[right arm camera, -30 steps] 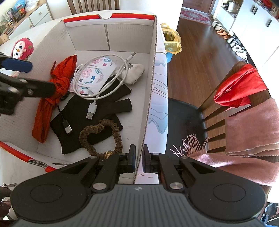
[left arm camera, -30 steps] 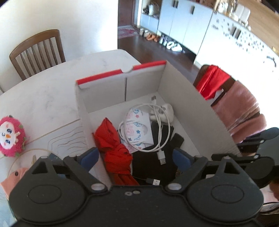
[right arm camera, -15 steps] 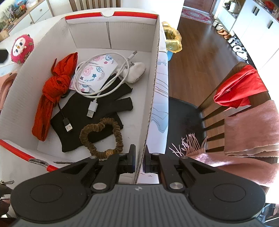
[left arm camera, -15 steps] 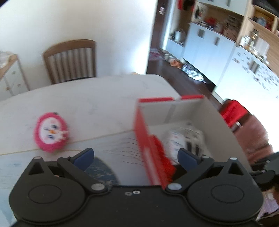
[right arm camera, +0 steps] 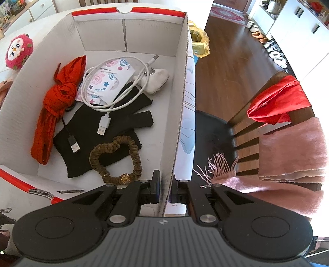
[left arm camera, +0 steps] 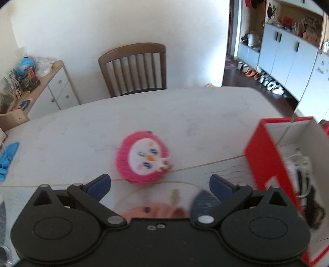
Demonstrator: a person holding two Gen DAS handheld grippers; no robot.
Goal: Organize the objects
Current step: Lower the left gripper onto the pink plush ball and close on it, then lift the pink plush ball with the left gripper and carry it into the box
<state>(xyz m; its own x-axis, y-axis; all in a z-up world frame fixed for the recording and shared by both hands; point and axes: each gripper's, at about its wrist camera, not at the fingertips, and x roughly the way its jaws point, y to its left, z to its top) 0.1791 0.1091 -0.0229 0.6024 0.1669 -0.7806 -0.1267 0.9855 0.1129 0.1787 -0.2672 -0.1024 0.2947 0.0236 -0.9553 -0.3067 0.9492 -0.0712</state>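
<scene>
Just ahead of the wide-open, empty left gripper (left arm camera: 159,182) lies the pink plush toy (left arm camera: 143,159).

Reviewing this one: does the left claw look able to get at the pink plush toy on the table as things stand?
Probably yes. The left claw is wide open and empty, and the pink plush toy lies on bare table just ahead of it, apart from the box, with nothing in between.

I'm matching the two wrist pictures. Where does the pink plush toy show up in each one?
Left wrist: the pink plush toy lies centre frame on the table, left of the box.
Right wrist: the toy sits at the far upper left, outside the box.
Shared landmark: the red-edged cardboard box.
</scene>
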